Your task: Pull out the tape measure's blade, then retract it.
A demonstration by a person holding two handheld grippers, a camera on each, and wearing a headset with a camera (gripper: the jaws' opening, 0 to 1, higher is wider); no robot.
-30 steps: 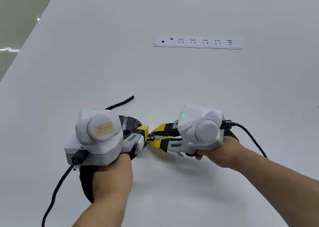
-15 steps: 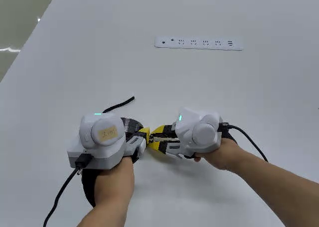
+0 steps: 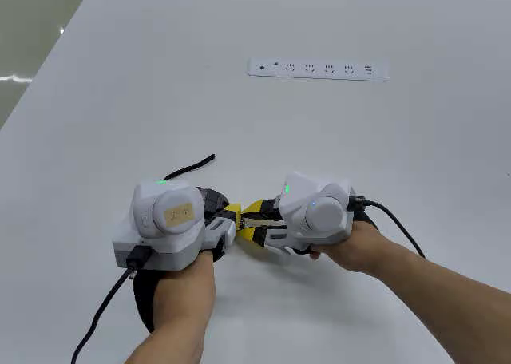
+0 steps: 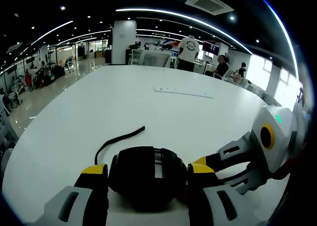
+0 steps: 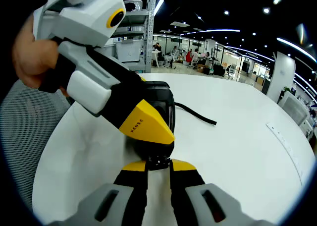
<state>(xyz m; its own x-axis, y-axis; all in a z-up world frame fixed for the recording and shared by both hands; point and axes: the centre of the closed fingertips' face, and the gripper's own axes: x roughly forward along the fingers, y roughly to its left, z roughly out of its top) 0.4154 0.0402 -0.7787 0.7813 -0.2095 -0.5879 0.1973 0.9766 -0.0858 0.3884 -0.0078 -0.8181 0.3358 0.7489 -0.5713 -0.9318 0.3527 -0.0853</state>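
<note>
Jaws of the left gripper [image 4: 148, 169] sit closed against the two sides of the black tape measure [image 4: 133, 171], which rests on the white table [image 3: 160, 100]. Its case fills the gap between the yellow tips. Facing it, the right gripper [image 5: 158, 164] has its jaws pinched nearly together on the blade tip [image 5: 157, 161], a small dark tab at the mouth of the case. The case lies just beyond those tips. A black strap [image 4: 121, 138] trails from the case across the table, and a power strip [image 3: 318, 67] lies well apart at the far side. Compared with a second ago, the two grippers stand much as they did, tips almost meeting, and the gap between them is no wider.
</note>
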